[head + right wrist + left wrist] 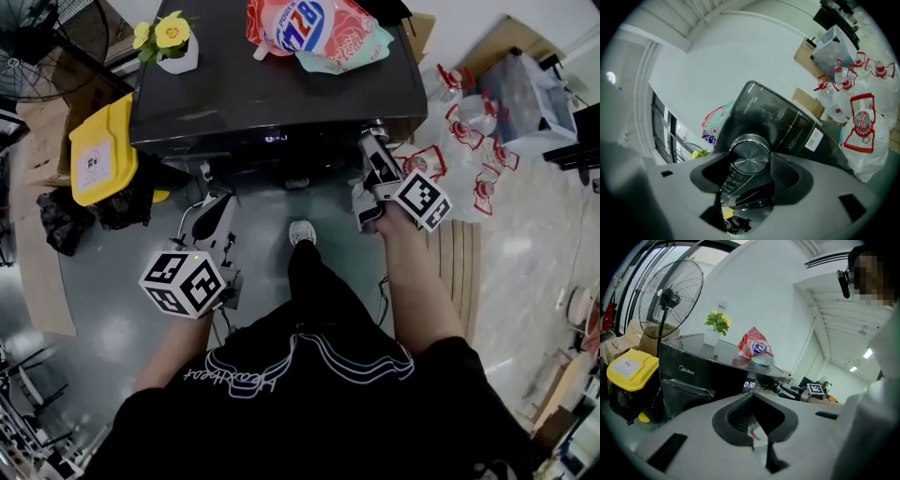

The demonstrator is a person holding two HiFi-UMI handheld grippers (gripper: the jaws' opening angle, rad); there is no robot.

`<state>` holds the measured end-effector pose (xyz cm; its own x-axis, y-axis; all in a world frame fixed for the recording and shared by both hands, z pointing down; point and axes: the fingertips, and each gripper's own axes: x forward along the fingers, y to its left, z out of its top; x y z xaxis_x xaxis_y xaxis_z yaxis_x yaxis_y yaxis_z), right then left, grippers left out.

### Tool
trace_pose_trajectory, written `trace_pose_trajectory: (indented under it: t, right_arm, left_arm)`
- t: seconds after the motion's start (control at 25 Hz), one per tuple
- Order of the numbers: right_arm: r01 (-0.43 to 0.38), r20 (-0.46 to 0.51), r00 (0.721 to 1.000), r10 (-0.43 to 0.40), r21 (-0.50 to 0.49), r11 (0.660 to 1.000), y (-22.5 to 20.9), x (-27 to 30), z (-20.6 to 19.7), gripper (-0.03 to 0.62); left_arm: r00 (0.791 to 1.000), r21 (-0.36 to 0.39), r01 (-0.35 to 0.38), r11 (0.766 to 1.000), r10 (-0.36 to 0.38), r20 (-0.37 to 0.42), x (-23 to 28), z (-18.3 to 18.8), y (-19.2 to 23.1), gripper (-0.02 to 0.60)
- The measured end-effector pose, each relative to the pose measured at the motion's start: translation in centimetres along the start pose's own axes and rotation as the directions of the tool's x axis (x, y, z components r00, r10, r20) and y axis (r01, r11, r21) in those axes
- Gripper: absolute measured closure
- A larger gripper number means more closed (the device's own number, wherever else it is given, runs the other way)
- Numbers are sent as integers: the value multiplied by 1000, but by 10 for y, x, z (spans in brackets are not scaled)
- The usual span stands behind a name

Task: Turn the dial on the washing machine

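Observation:
The black washing machine [272, 94] fills the top of the head view. My right gripper [375, 139] reaches its front right corner. In the right gripper view the round silver dial [749, 152] sits between the two jaws, which close on its sides; the gripper [749, 161] is rolled over to one side. My left gripper [218, 199] hangs low at the left, away from the machine, its jaws together with nothing between them [752, 397]. The lit display [749, 385] shows on the machine's front [689, 376].
A flower pot [173, 42] and a red detergent bag [314, 33] lie on the machine's top. A yellow-lidded bin [98, 155] and a standing fan [47, 47] are to the left. Several water bottles [469, 122] crowd the floor at the right. The person's shoe [300, 232] stands before the machine.

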<state>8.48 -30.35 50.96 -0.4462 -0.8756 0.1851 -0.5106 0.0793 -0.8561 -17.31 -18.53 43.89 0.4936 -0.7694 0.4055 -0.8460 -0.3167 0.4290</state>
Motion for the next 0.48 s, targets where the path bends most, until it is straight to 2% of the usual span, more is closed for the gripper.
trace_pose_trajectory:
  t: [0.16, 0.32, 0.48]
  right_arm:
    - [-43, 27, 999, 39, 151, 988, -2, -1, 1, 314]
    - [-73, 50, 997, 60, 316, 946, -7, -2, -1, 315]
    - [-86, 50, 996, 73, 332, 939, -7, -2, -1, 314]
  left_arm:
    - [1000, 4, -2, 1000, 2, 5, -1, -1, -1, 577]
    - [1000, 8, -2, 1000, 2, -1, -2, -4, -3, 577]
    - [1000, 8, -3, 1000, 3, -3, -2, -6, -4, 577]
